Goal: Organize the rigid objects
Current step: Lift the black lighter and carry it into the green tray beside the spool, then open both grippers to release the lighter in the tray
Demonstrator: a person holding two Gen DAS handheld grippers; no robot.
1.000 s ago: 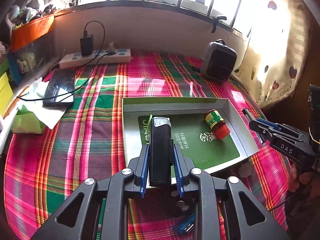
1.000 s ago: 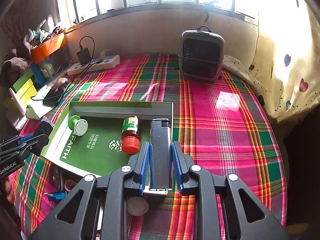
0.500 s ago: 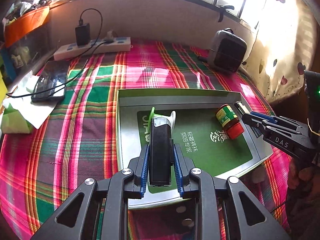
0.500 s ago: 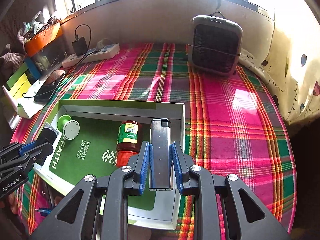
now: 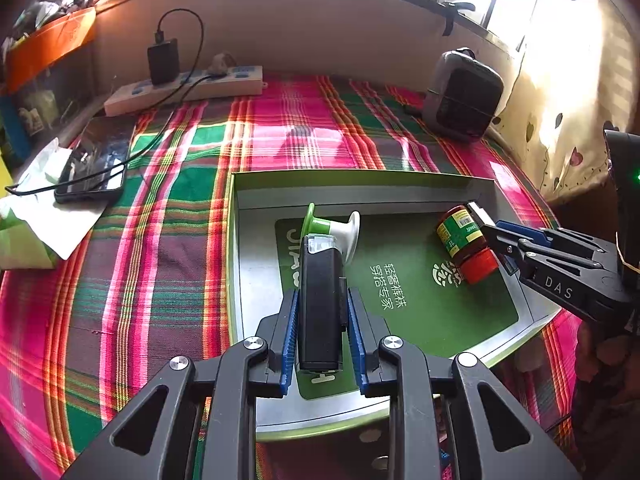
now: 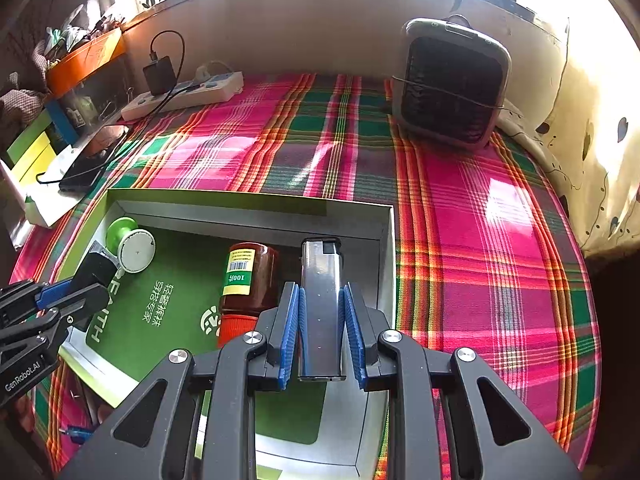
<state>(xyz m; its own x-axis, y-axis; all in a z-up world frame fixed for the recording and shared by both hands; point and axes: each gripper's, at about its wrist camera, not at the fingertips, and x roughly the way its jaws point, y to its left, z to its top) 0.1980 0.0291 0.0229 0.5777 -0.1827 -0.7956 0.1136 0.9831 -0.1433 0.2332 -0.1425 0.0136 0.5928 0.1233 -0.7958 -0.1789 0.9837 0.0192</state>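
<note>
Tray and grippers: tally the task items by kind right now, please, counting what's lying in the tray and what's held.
Lighters: 2, a black one in the left gripper, a silver one in the right gripper
Red-capped bottles: 1, lying in the tray
Green-and-white spools: 1, in the tray
Total: 4

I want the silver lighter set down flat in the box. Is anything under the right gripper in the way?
Partly. The red-capped brown bottle lies just left of the silver lighter in the right gripper; the grey box floor towards the right wall looks bare.
</note>
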